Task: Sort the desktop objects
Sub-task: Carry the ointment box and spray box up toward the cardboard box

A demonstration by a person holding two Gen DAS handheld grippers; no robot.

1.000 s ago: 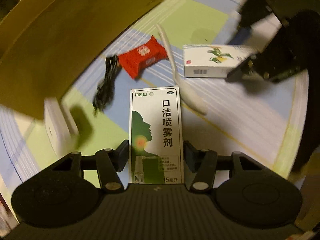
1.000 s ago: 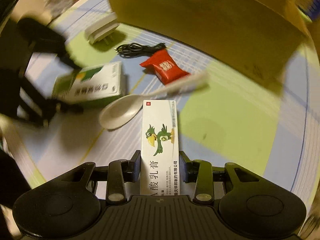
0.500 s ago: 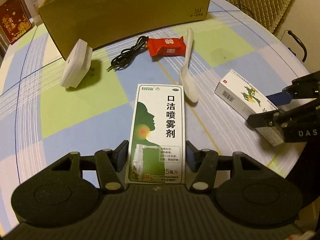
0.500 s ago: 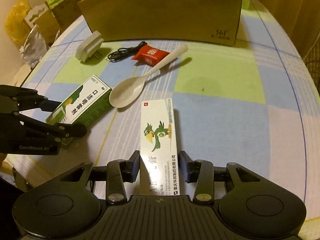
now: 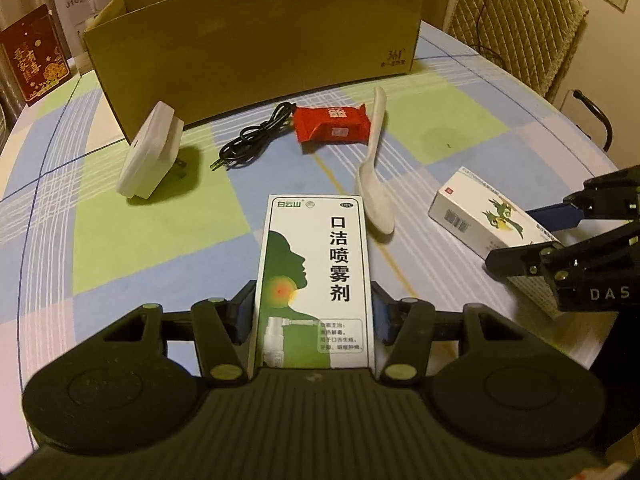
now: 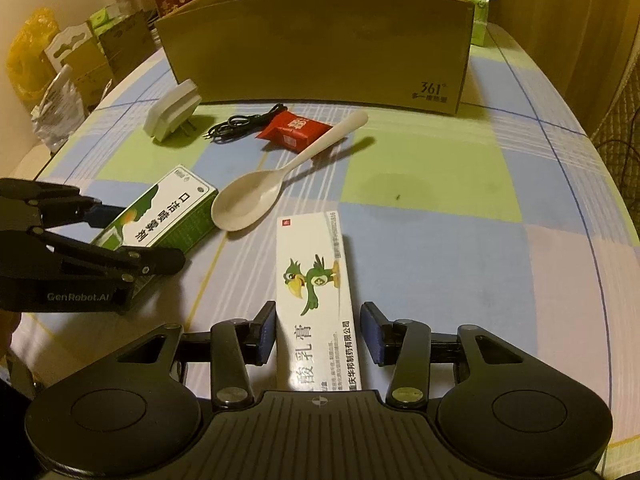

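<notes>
A green-and-white spray box (image 5: 316, 276) lies flat on the checked tablecloth, and my left gripper (image 5: 312, 312) has its pads against the box's two long sides, the jaws closing. From the right wrist view, the same box (image 6: 172, 216) sits inside the left gripper (image 6: 142, 236). A white ointment box with a green parrot (image 6: 316, 280) lies between the fingers of my right gripper (image 6: 318, 332). Its jaws are opening, with a gap showing at the right pad (image 6: 370, 334). The left wrist view shows that box (image 5: 480, 216) and the right gripper (image 5: 512, 236).
A white spoon (image 6: 256, 196), a red snack packet (image 6: 294, 130), a coiled black cable (image 6: 240, 124) and a white plug adapter (image 6: 172, 114) lie ahead. Behind them stands an open cardboard box (image 6: 320, 52). Packages crowd the table's far left edge (image 6: 64, 64).
Both views have rolled level and sharpened after a blurred swing. The two boxes now lie flat on the cloth, and the right jaws have widened off the ointment box.
</notes>
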